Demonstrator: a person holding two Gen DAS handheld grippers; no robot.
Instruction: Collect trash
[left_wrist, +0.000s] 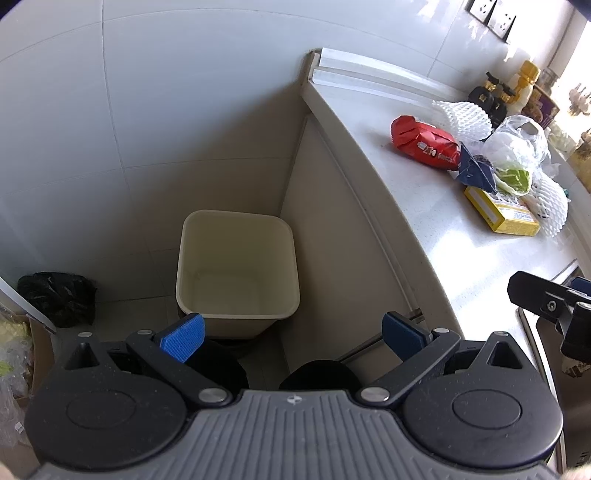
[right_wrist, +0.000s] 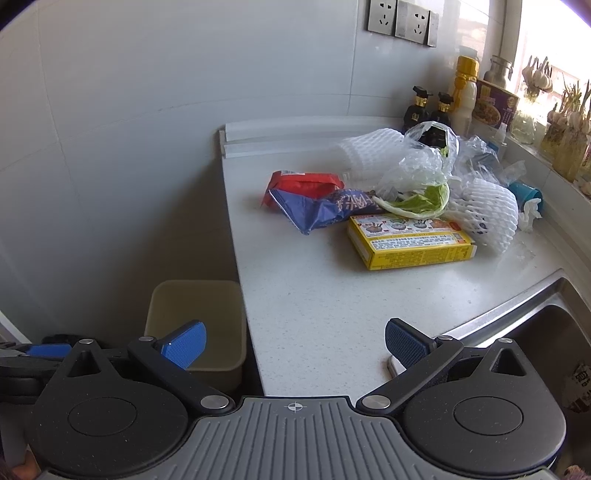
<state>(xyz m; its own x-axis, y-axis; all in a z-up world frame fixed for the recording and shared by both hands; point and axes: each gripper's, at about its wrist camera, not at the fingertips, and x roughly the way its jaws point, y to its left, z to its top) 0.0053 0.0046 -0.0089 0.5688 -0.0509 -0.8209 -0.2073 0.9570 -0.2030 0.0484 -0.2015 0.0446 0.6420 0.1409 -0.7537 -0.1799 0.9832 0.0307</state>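
Note:
A cream waste bin (left_wrist: 238, 264) (right_wrist: 197, 323) stands on the floor beside the counter's end, with nothing in it. Trash lies in a heap on the white counter (right_wrist: 317, 295): a red wrapper (right_wrist: 303, 182) (left_wrist: 424, 142), a blue wrapper (right_wrist: 321, 208) (left_wrist: 474, 168), a yellow box (right_wrist: 410, 242) (left_wrist: 498, 214), white foam nets (right_wrist: 484, 208), a clear bag (right_wrist: 424, 158) and a lettuce leaf (right_wrist: 417, 201). My left gripper (left_wrist: 293, 334) hangs open above the bin. Over the counter's near edge my right gripper (right_wrist: 295, 345) is open with nothing between its fingers.
A steel sink (right_wrist: 546, 332) lies at the right. Dark bottles (right_wrist: 430, 109), a yellow-capped bottle (right_wrist: 465, 92) and jars line the back wall and windowsill. A black bag (left_wrist: 57, 297) sits on the floor left of the bin. Sockets (right_wrist: 402, 20) are on the wall.

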